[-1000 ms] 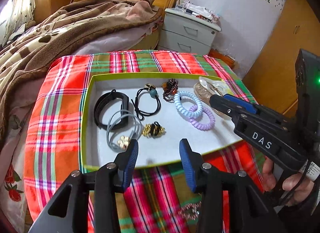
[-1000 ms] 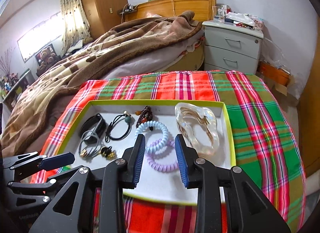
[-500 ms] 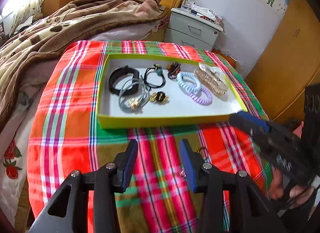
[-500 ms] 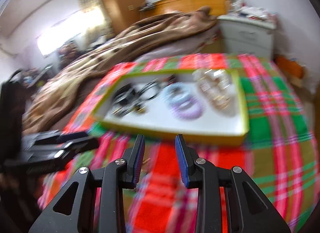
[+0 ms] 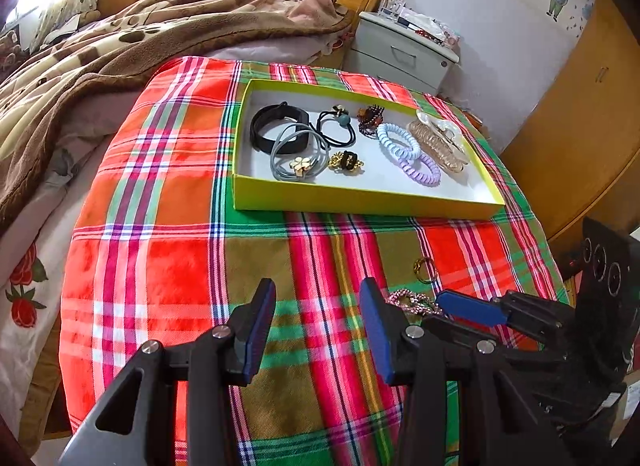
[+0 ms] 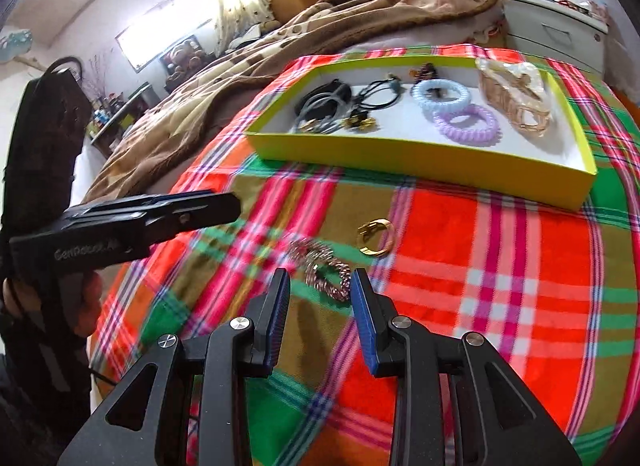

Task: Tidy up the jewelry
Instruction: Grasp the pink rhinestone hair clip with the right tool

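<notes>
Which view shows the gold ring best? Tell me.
The right wrist view: the gold ring lies close and unobstructed on the cloth. The left wrist view shows it smaller, farther off, beside the pink chain.

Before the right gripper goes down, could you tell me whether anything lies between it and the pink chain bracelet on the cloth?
Nothing visible does. The right gripper is open just short of the bracelet, with only bare cloth between. The gold ring lies beyond it.

Woven plaid cloth (image 6: 500,266), shiny metal ring (image 6: 375,237).
</notes>
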`<state>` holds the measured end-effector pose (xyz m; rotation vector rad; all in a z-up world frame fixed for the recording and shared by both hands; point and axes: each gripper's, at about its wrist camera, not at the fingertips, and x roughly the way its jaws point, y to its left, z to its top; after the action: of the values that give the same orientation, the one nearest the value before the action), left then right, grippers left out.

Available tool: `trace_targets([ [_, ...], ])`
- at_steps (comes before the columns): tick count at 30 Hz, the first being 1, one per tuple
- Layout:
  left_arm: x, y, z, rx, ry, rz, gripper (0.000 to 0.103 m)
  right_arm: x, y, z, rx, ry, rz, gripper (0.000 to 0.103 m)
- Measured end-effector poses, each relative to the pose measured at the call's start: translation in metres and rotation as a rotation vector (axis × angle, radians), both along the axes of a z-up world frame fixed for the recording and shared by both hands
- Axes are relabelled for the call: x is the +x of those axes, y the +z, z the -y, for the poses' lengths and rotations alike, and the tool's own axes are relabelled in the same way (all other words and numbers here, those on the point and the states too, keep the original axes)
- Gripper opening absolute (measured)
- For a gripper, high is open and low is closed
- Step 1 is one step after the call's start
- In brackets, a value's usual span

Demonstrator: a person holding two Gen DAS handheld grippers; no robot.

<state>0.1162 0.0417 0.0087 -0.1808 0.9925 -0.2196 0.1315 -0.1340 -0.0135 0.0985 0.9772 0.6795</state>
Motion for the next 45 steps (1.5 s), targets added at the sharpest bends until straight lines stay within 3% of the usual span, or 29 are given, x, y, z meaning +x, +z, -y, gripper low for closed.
trace_targets([
  [5, -0.003, -0.001, -0.006, -0.005, 0.009, 0.000, 0.045, -0.017, 0.002, -0.011, -0.027, 0.058, 0.025, 0.032],
  [8, -0.004, -0.003, -0.009, -0.008, 0.017, -0.006, 0.045, -0.016, 0.008, -0.007, -0.022, 0.029, 0.068, 0.032],
  [13, -0.005, -0.004, -0.010, -0.015, 0.013, -0.007, 0.045, 0.004, 0.000, -0.010, -0.078, -0.023, 0.065, 0.037],
  [27, -0.005, -0.005, -0.007, -0.012, 0.007, -0.013, 0.045, 0.011, -0.001, -0.023, -0.097, 0.008, 0.066, 0.038],
  [32, -0.005, -0.005, -0.010, -0.006, 0.020, -0.016, 0.045, 0.004, 0.000, -0.031, -0.200, -0.006, 0.125, 0.022],
  [40, -0.003, -0.004, -0.010, 0.001, 0.020, -0.018, 0.045, -0.001, 0.003, -0.027, -0.202, -0.005, 0.144, 0.014],
  [45, -0.003, -0.004, -0.007, 0.006, 0.017, -0.020, 0.045, -0.005, 0.007, -0.019, -0.178, -0.030, 0.155, 0.014],
])
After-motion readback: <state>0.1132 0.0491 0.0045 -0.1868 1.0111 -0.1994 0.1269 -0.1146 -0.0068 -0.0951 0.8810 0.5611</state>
